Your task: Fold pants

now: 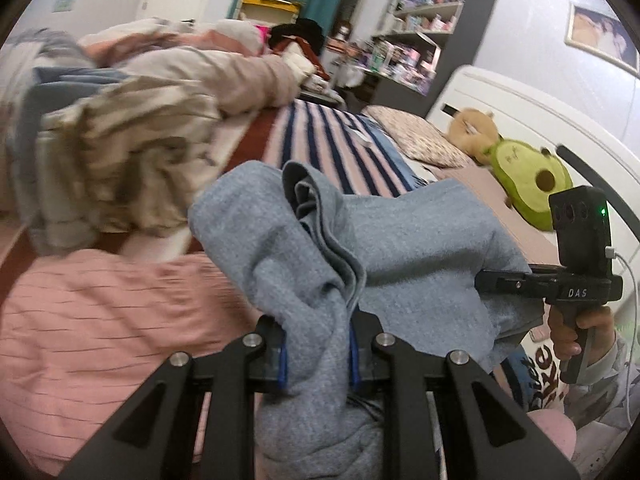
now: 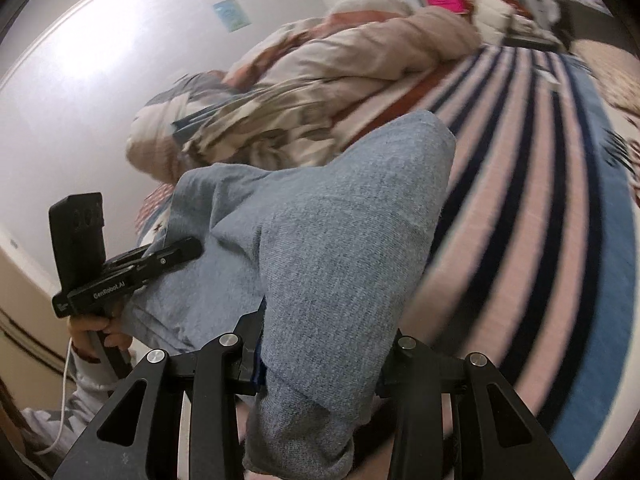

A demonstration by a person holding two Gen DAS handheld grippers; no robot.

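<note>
Grey knit pants (image 1: 280,248) hang bunched between both grippers above the bed. My left gripper (image 1: 318,356) is shut on a thick fold of the pants, with blue pads pressing on each side. In the right wrist view the same grey pants (image 2: 340,248) bulge up from my right gripper (image 2: 320,364), which is shut on another bunch of the fabric. The right gripper's body (image 1: 560,280) shows at the right of the left wrist view, held by a hand. The left gripper's body (image 2: 120,280) shows at the left of the right wrist view. The fingertips of both are hidden in cloth.
A striped pink and navy blanket (image 1: 340,148) covers the bed, with a pink sheet (image 1: 100,320) nearer. A heap of crumpled bedding (image 1: 132,120) lies to the left. A green plush toy (image 1: 528,176) rests by the white headboard (image 1: 520,112). Cluttered shelves (image 1: 420,28) stand behind.
</note>
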